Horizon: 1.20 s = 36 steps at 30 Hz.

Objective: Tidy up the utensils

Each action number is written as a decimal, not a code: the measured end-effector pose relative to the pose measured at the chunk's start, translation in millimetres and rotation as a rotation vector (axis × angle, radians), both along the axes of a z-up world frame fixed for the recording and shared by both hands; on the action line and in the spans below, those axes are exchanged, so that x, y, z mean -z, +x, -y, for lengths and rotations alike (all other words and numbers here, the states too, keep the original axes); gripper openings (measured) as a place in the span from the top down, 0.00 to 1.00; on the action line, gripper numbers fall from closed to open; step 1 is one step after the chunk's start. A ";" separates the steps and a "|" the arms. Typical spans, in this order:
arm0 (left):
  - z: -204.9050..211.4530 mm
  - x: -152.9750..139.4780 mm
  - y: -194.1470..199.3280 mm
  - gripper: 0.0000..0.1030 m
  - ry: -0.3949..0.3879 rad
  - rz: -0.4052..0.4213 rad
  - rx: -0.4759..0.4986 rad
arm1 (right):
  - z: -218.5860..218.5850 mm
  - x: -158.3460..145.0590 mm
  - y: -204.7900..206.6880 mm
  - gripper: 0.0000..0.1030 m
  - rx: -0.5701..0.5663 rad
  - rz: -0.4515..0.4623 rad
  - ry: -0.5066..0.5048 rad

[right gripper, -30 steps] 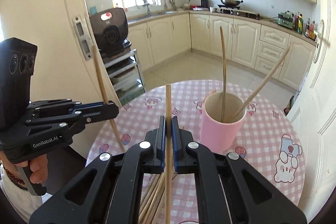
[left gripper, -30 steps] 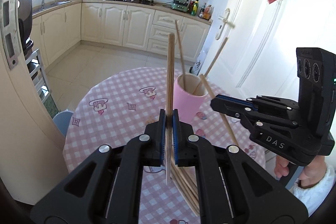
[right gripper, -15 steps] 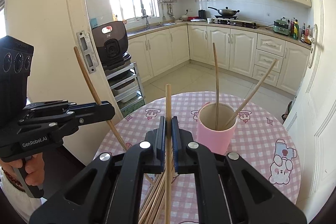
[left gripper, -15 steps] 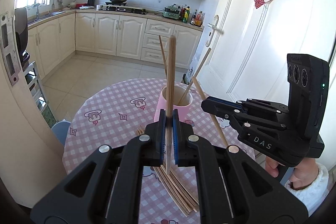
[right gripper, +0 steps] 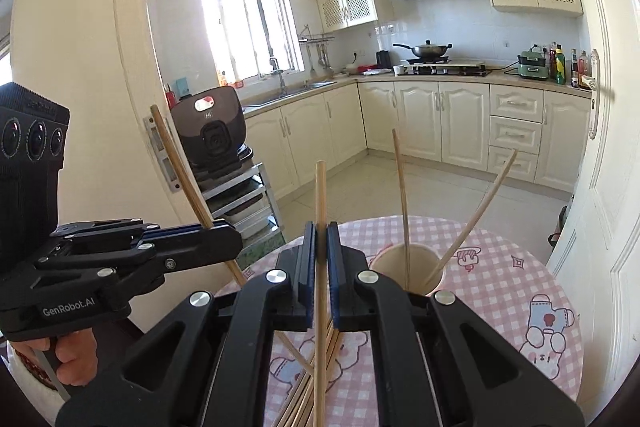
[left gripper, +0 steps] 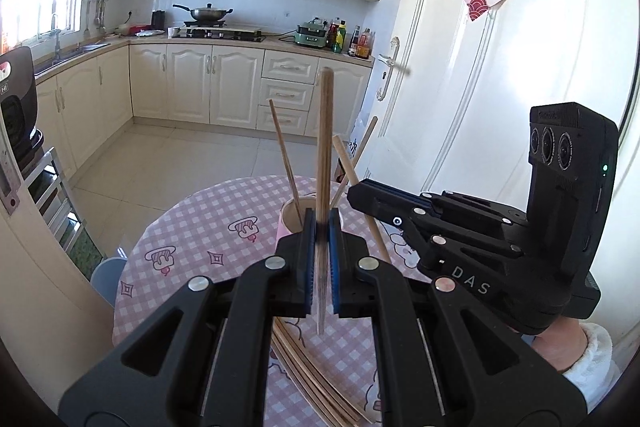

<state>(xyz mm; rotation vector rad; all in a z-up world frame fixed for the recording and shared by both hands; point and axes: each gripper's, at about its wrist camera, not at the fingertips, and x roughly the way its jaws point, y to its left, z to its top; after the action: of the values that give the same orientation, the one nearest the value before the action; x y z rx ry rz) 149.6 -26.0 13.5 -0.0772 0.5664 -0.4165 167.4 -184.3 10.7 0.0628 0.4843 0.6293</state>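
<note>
My left gripper (left gripper: 321, 227) is shut on a wooden chopstick (left gripper: 324, 147) held upright, just in front of the pink cup (left gripper: 285, 223). The cup holds two chopsticks (left gripper: 285, 159). My right gripper (right gripper: 319, 241) is shut on another upright chopstick (right gripper: 320, 195), with the cup (right gripper: 404, 263) just to its right. Each gripper shows in the other's view: the right one (left gripper: 362, 193) beside the cup, the left one (right gripper: 228, 239) at the left. A pile of loose chopsticks (left gripper: 316, 387) lies on the table below both grippers.
The round table has a pink checked cloth (right gripper: 520, 275) with cartoon prints. A white door (left gripper: 500, 87) stands close on the right. A black appliance on a rack (right gripper: 216, 135) stands left of the table. Kitchen cabinets (right gripper: 440, 119) line the far wall.
Both grippers have risen and tilted up with their chopsticks, so the cup and table sit lower in both views. The left gripper now lines up with the cup.
</note>
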 end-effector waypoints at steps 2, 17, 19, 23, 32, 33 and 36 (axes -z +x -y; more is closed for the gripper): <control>5.0 -3.7 3.9 0.94 0.002 0.010 0.003 | 1.9 0.2 3.6 0.96 0.002 -0.001 0.013; 27.3 -50.6 38.3 0.94 -0.014 0.132 -0.019 | 28.6 -31.5 47.3 0.96 0.176 0.236 0.144; 27.5 -50.4 47.9 0.94 -0.023 0.137 -0.033 | 30.3 -29.0 57.1 0.96 0.214 0.266 0.173; 24.2 -45.0 67.9 0.94 -0.037 0.138 -0.060 | 29.9 -23.1 69.4 0.96 0.280 0.346 0.194; 24.2 -10.0 101.1 0.94 -0.039 0.076 -0.059 | 22.5 5.7 81.3 0.96 0.299 0.425 0.161; 24.5 -5.1 102.9 0.94 -0.039 0.066 -0.055 | 23.4 10.4 79.5 0.96 0.296 0.417 0.162; 25.7 7.1 105.7 0.94 -0.033 0.044 -0.047 | 24.3 17.1 77.5 0.96 0.279 0.394 0.160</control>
<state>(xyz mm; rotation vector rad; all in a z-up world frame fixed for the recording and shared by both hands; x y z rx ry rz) 255.4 -51.7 6.4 -0.1128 0.5137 -0.3806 244.9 -208.6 -6.4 0.1516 0.0406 0.3905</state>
